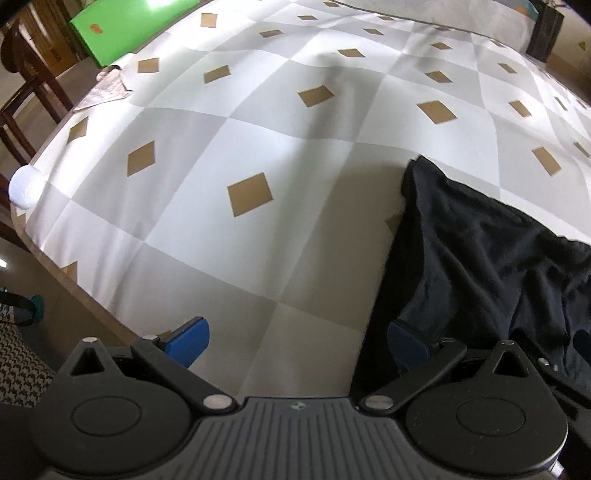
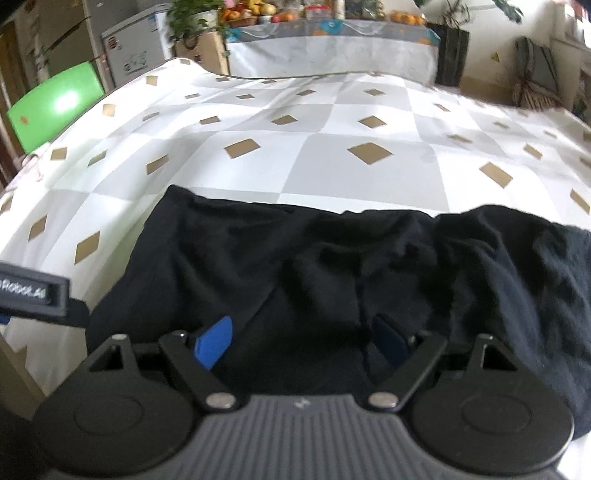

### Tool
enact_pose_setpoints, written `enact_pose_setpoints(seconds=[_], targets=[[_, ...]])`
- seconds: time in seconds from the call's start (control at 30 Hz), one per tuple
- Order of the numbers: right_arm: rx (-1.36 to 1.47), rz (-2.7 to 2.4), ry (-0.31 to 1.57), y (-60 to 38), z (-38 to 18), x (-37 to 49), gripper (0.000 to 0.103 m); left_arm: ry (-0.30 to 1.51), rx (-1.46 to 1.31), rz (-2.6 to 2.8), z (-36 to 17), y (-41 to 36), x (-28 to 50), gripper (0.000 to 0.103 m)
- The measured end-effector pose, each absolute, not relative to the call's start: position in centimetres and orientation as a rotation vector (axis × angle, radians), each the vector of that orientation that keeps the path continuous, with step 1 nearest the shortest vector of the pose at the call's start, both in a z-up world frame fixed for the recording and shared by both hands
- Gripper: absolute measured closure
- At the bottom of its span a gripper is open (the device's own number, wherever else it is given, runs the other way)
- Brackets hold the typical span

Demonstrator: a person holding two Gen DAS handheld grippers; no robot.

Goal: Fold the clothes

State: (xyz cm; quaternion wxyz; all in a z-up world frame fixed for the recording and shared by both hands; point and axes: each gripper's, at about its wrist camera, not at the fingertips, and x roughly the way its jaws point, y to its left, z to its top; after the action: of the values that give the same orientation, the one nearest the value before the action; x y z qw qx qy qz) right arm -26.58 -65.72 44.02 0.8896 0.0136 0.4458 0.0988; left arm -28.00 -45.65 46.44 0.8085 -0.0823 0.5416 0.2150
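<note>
Above black garment (image 2: 332, 266), right gripper (image 2: 301, 343) agape

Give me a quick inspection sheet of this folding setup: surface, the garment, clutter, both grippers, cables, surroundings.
Surface: table under a checked cloth of white and grey squares with tan diamonds; mostly bare.
Job's things: one black garment, rumpled, unfolded, lying at the near edge.
Clutter: white patterned paper or cloth and a white round object at the table's left edge.
Grippers: left gripper open over bare cloth beside the garment's left edge; right gripper open above the garment, nothing pinched.
Cables: nothing seen.
Surroundings: green box, wooden chair, side table with fruit and plants, white appliance.
</note>
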Motion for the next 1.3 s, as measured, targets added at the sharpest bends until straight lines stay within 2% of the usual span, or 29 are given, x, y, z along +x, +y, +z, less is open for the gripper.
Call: enact_pose_setpoints(seconds=[0.53,0.7,0.83,0.97,1.13,1.2,1.3], targets=[[-0.190,0.540,1.007,-62.2,43.9,-29.8,0.021,1.161,-0.212,0.430,46.7,-45.6,-28.2,0.000],[-0.298,0.542,0.954,-61.0,43.1,-30.6,0.019,1.170,-0.219,0.389,46.8,-46.4,-28.5,0.000],[-0.279,0.502,0.920,-61.1,42.9,-30.4,0.019,1.180,-0.217,0.364,46.7,-46.9,-28.5,0.000],[-0.281,0.460,0.876,-61.2,42.9,-30.3,0.025,1.187,-0.220,0.367,46.5,-46.9,-28.5,0.000],[-0.249,0.466,0.864,-61.3,43.1,-29.9,0.035,1.184,-0.236,0.380,46.5,-46.7,-28.6,0.000],[-0.249,0.481,0.860,-61.3,43.2,-30.0,0.043,1.182,-0.241,0.378,46.5,-46.7,-28.6,0.000],[-0.247,0.502,0.863,-61.0,43.1,-30.1,0.047,1.175,-0.263,0.362,46.5,-46.6,-28.6,0.000]])
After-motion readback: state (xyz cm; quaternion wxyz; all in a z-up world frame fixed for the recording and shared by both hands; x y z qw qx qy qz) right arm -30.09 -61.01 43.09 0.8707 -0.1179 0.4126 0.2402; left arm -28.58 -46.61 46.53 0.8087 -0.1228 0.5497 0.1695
